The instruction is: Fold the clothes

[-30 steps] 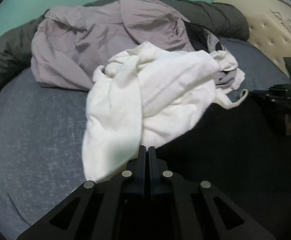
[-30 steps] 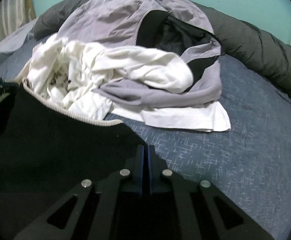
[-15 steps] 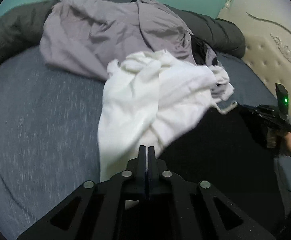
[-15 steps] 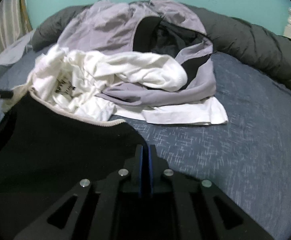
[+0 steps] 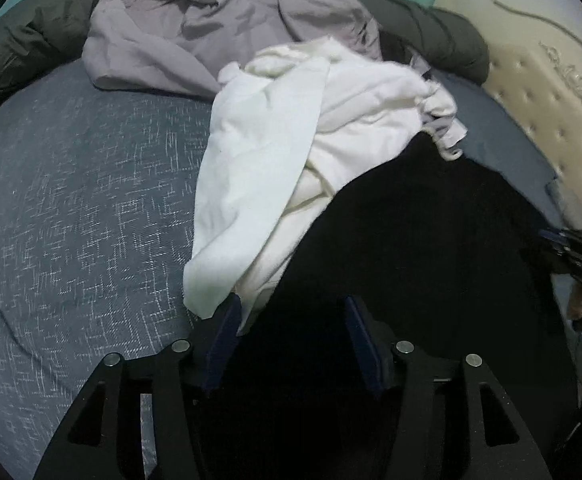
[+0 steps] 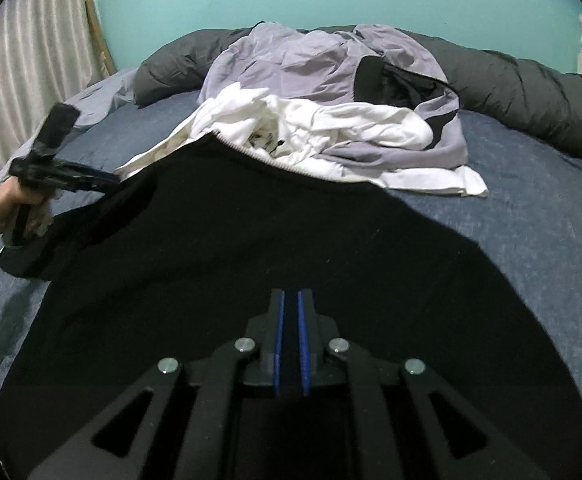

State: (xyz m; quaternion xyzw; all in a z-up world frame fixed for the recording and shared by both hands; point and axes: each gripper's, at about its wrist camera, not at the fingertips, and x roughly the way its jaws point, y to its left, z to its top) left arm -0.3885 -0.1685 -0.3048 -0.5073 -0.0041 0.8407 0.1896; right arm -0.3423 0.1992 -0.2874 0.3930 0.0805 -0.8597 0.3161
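- Blue-grey bed (image 6: 531, 216) carried a black garment (image 6: 251, 240), spread broadside ahead of both claws.
- Left claw (image 5: 289, 312) had just been opening, pads apart over black cloth.
- Right claw (image 6: 289, 300) pinched its near edge.

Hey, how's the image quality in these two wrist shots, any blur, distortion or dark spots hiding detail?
Left wrist view: strong fisheye bending with dark corners; the black garment is underexposed, no folds readable; the white garment is bright but readable. Right wrist view: same curved edges; the left gripper is slightly motion-blurred.
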